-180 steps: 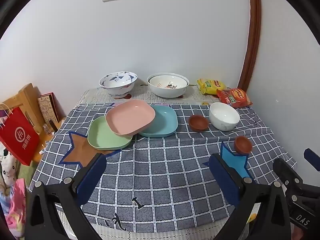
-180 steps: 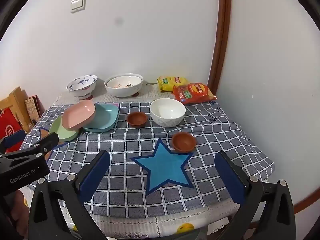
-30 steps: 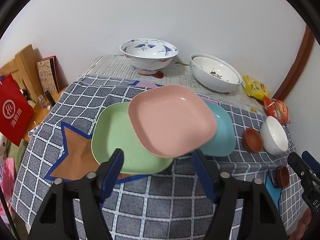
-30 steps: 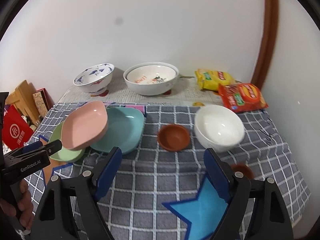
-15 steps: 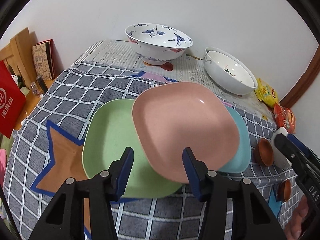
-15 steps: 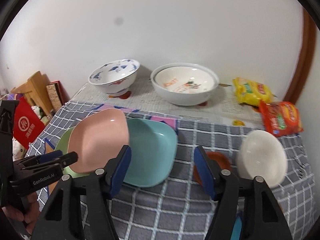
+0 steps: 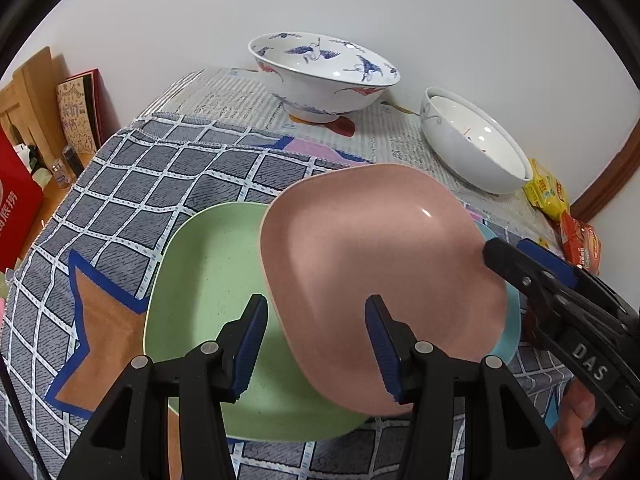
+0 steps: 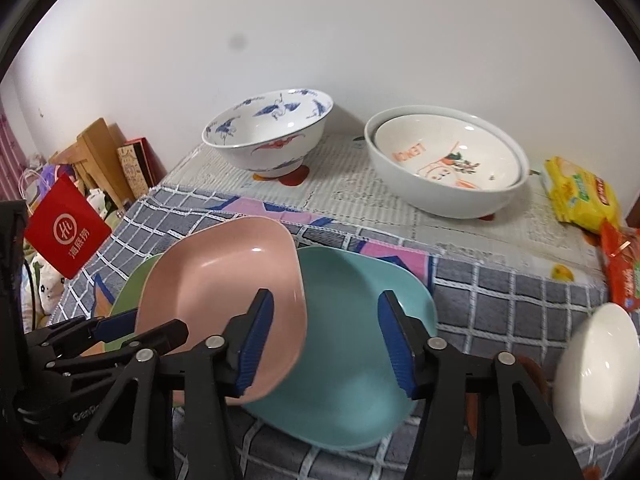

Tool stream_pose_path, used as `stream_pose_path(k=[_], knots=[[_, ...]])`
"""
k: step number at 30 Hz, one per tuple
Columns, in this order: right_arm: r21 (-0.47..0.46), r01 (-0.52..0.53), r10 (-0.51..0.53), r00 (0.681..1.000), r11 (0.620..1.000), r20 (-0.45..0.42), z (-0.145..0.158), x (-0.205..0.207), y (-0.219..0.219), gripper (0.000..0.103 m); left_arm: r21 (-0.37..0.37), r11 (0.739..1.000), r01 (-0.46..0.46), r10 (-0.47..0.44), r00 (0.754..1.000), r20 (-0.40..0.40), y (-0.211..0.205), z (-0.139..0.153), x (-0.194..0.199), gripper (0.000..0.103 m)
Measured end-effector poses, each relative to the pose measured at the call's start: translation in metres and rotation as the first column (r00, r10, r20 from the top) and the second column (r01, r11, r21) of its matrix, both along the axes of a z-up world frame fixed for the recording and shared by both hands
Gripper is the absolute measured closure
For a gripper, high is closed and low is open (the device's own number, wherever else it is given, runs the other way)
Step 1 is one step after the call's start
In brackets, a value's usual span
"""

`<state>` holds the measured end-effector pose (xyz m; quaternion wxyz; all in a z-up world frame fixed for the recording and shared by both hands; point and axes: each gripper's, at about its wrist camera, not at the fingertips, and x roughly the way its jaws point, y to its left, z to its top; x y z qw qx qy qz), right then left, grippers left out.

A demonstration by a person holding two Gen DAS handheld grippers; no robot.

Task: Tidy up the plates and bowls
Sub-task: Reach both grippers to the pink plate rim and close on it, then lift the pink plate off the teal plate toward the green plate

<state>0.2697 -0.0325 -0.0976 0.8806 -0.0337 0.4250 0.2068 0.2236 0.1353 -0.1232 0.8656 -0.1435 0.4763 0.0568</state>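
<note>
A pink plate (image 7: 380, 280) lies tilted across a green plate (image 7: 208, 288) on its left and a teal plate (image 8: 352, 344) on its right. My left gripper (image 7: 316, 336) is open, its fingers straddling the pink plate's near edge. My right gripper (image 8: 326, 336) is open, low over the teal plate, beside the pink plate (image 8: 224, 292). It also shows in the left wrist view (image 7: 560, 300). A blue-patterned bowl (image 7: 324, 72) and nested white bowls (image 8: 444, 160) stand at the back. A plain white bowl (image 8: 596, 368) sits at the right.
The table has a grey checked cloth (image 7: 140, 184) with an orange star patch (image 7: 100, 320). Snack packets (image 8: 580, 192) lie at the back right. A red bag (image 8: 66, 232) and wooden items (image 8: 100, 156) stand off the left edge. A small brown dish (image 8: 528, 372) is mostly hidden.
Both grippers have moved forward and down toward the plates. The left now straddles the pink plate's edge; the right is over the teal plate. The plates have not moved.
</note>
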Motion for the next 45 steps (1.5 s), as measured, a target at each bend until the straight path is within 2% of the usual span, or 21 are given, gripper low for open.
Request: stream_pose_path(k=[3,5,7,9,13,23,28,35,40,45], knots=[[0.002,-0.021,0.021,1.000,1.000,-0.011,-0.007,0.008,0.006,0.054,-0.004,1.000,-0.001,0.001,1.000,-0.003,0.001,-0.003,0.004,0.058],[0.005,-0.036,0.036,0.999,0.999,-0.028,-0.012,0.013,0.009,0.063,-0.009,1.000,0.005,-0.005,1.000,-0.006,0.002,-0.006,0.007,0.063],[0.009,-0.046,0.046,0.997,0.999,-0.055,-0.018,0.017,0.011,0.081,-0.006,1.000,0.004,-0.004,1.000,-0.013,0.003,-0.008,0.011,0.068],[0.022,-0.052,0.054,0.995,0.998,-0.088,-0.023,0.019,0.011,0.088,-0.007,1.000,-0.003,0.003,1.000,-0.009,0.005,-0.009,0.012,0.074],[0.030,-0.048,0.051,0.991,0.998,-0.121,-0.028,0.013,0.007,0.094,-0.022,1.000,-0.008,0.008,1.000,-0.007,0.009,-0.007,0.012,0.086],[0.061,0.007,0.002,0.989,0.998,-0.146,-0.026,-0.020,-0.005,0.095,-0.034,0.999,0.007,-0.007,1.000,0.007,0.010,-0.002,-0.003,0.091],[0.100,0.055,-0.039,0.987,0.993,-0.157,-0.018,-0.039,-0.012,0.096,-0.035,0.999,0.017,-0.016,0.999,0.029,0.010,0.012,-0.015,0.091],[0.134,0.099,-0.081,0.988,0.986,-0.133,0.003,-0.067,-0.011,0.096,-0.012,0.999,0.047,-0.046,0.997,0.059,0.014,0.033,-0.030,0.091],[0.155,0.123,-0.105,0.988,0.980,-0.116,0.019,-0.076,-0.006,0.096,0.024,0.998,0.065,-0.067,0.993,0.098,0.018,0.054,-0.038,0.091],[0.168,0.140,-0.129,0.989,0.976,-0.074,0.039,-0.081,0.000,0.096,0.029,0.996,0.084,-0.087,0.988,0.127,0.025,0.070,-0.041,0.091]])
